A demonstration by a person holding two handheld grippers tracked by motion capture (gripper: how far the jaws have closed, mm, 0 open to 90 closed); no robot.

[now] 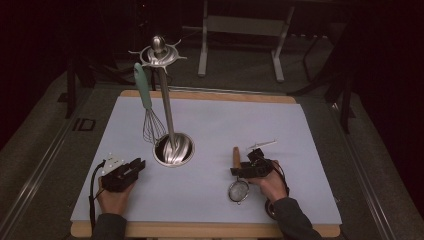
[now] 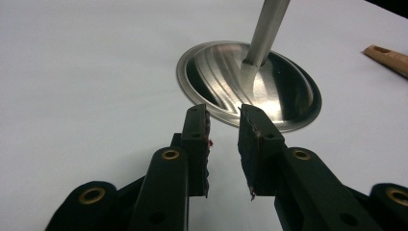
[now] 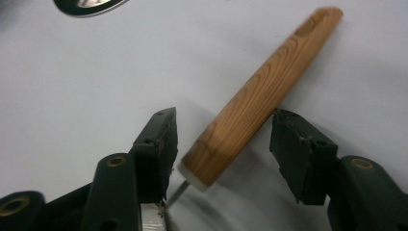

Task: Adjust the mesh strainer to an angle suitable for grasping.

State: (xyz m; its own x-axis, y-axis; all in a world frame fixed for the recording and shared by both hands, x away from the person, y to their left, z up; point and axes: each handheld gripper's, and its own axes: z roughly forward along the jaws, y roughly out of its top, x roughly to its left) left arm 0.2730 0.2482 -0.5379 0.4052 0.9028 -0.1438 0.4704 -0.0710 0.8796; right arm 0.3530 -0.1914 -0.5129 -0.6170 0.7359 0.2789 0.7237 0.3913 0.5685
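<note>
Whisk [image 1: 147, 107] hung on rack [image 1: 170, 125]; strainer [image 1: 238, 191] on counter [image 1: 210, 200]; right gripper [image 3: 223, 139] fingers wide open astride its handle [image 3: 262, 96], ungripped; left gripper [image 2: 223, 144] fingers part-open, empty.

We see a dim high view: the mat [image 1: 225, 135] is evenly lit from above, the surroundings fall to near black. The stand base [image 2: 250, 86] shows glare streaks. The wooden handle [image 3: 260, 101] is motion-blurred, its far end soft.
</note>
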